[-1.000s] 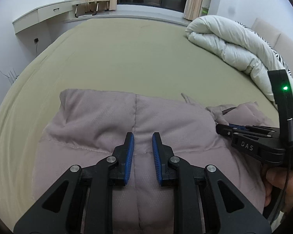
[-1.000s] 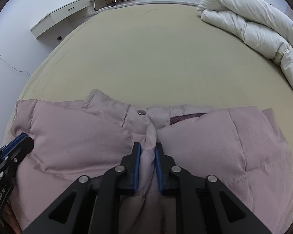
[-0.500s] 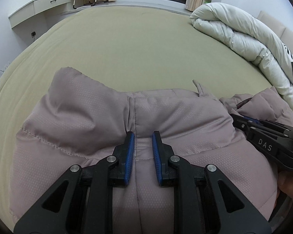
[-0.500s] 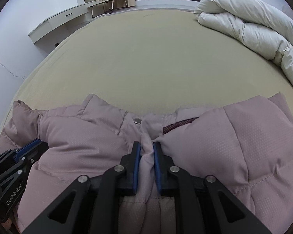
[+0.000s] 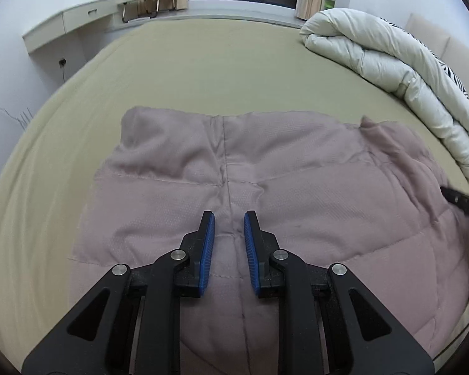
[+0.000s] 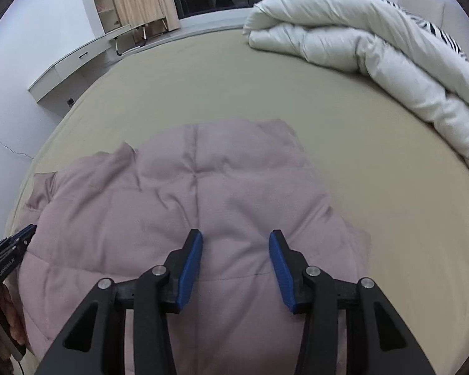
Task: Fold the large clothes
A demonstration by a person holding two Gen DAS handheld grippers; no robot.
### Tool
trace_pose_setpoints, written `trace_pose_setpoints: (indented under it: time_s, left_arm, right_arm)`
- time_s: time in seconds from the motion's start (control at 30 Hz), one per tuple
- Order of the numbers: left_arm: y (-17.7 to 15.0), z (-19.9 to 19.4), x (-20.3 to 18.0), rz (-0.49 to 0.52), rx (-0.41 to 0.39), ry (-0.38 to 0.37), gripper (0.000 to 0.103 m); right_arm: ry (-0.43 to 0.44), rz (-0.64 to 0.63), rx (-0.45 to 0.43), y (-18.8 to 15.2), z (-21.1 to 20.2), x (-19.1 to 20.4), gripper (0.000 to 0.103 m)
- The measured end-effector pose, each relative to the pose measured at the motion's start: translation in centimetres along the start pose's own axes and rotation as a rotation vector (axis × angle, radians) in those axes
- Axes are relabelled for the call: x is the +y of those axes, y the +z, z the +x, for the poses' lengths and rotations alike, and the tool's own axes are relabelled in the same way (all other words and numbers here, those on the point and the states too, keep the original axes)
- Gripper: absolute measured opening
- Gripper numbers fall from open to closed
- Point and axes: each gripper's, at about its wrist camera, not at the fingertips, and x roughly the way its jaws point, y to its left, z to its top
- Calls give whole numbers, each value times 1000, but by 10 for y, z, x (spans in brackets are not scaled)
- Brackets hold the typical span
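Olive bed [image 5: 203, 72] holds one puffy pink jacket [image 5: 265, 193], its middle seam pointing away. Left gripper [image 5: 229, 218] and right gripper [image 6: 234, 237] hover over it, fingers apart, holding nothing. Farther off lies one white duvet [image 6: 359, 43].

Each hand-held gripper, left [image 5: 228, 218] and right [image 6: 236, 237], is black plastic with two angular fingers, ribbed blue pads [image 5: 207, 253] and round silver screws [image 5: 178, 254] at the joints. White lettering [image 6: 5, 268] marks the left one's side, above bare skin [image 6: 6, 318].
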Motion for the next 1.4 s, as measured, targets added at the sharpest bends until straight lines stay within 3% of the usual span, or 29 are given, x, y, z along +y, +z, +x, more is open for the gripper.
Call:
trace_pose_setpoints:
  time_s: [0.17,0.53,0.73,0.8,0.9,1.03,1.27,1.4]
  left_arm:
    - [5,21,-5,24,7,30,19]
    - [1,59,-3,9,-13,12,19]
    - [-13,0,5,-22,-34,8,19]
    - [-27,-23,13,-44,-71,16,19]
    - [-51,-27,13,-8,-57,40,19]
    - [-66,-16,13,-18,-33,27,19]
    - [-67,5,7,24,-1,52,19]
    - [-56,-15,13,-57,29,23,19]
  right_arm:
    - [9,21,-32,-7,19,-14,51]
    - [69,134,-120,-22,39,-45,52]
    - [-36,104,-80,-11,11,-28,53]
    - [65,139,-115,-15,-18,-17,53]
    - [148,27,-148,-22,-50,27,60]
    - [92,-175,-81,-37,-34,89,62]
    - [-30,-257,-114,-58,0,104,63]
    - [-36,-269,-49,-53,0,106,63]
